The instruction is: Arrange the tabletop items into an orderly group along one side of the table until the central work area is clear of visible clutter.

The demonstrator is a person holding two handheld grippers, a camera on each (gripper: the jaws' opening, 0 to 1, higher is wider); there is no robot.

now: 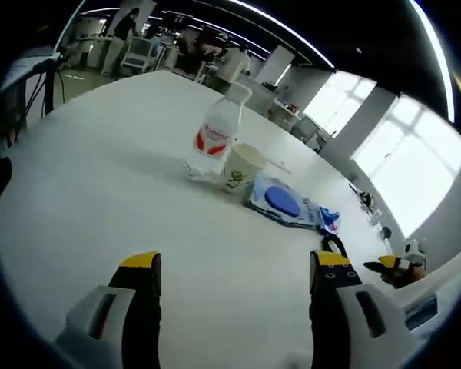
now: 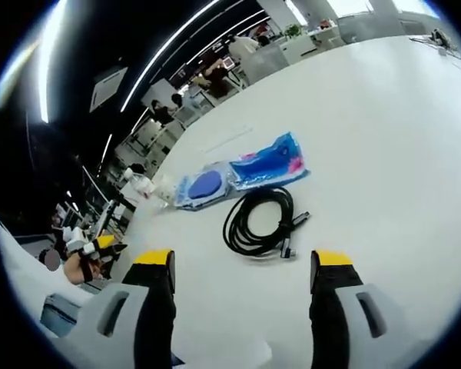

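A: Where does everything sit on the white table (image 1: pixel 84 192)?

B: Take the paper cup (image 1: pixel 241 167) as the mark. In the left gripper view the water bottle (image 1: pixel 217 129) with its red label stands just behind it, nearly touching. The wet-wipes pack (image 1: pixel 286 203) with the round blue lid lies flat just beside the cup, on its near right. A crumpled clear wrapper (image 1: pixel 200 170) lies at the bottle's foot.

A: And the cable?

B: In the right gripper view the coiled black cable (image 2: pixel 260 219) lies just on the near side of the wipes pack (image 2: pixel 246 174), its plug ends trailing to the right. It sits straight ahead of the right gripper (image 2: pixel 243 265), roughly centred between the jaws.

A: Jaw states?

B: Both spread wide and holding nothing. The left gripper (image 1: pixel 237 265) has only bare table between its jaws; the cup cluster is well ahead of it.

A: Which gripper is nearer to what?

B: The right is clearly closer to the cable, so I'd judge that the likely first pick. The coil's longer spread runs across the jaws.
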